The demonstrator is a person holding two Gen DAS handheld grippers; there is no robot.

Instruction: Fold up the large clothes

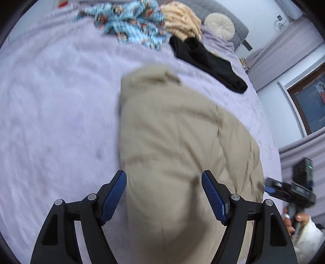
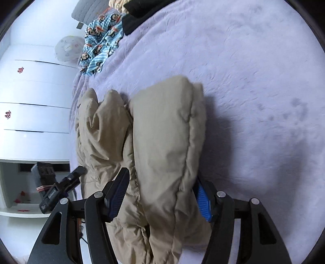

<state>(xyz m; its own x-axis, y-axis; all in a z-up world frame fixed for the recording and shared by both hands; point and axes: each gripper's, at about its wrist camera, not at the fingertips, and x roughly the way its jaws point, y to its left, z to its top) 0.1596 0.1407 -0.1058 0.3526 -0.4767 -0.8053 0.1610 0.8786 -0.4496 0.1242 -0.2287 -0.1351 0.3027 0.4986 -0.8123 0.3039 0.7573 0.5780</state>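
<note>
Beige padded jacket lies on the bed, over a lilac fleece cover, folded into a long bundle running from near edge toward bed centre. In right wrist view the jacket shows two puffy lobes side by side w/ a seam ridge on the right lobe, and a smaller crumpled part to the left, near bed edge.

Left hand-held gripper: jaws stand wide apart, blue pads either side of the jacket's near end. Fabric sits btwn them, but gaps show on both sides, pads not pressing. View blurred.

Right hand-held gripper: jaws apart, straddling the thick folded part. Right blue pad partly hidden behind the fabric edge; left pad sits against the fold. Cannot tell whether pads squeeze or just touch the fabric.

Right hand-held gripper also seen from left wrist view at far right, w/ a hand on its handle and a white sleeve below. Left unit shows in right wrist view at lower left, beside the jacket edge.

Far end of bed: blue cartoon-print garment, cream knit item, black garment, round pale cushion. All well apart from the jacket. White drawer unit beside the bed.
</note>
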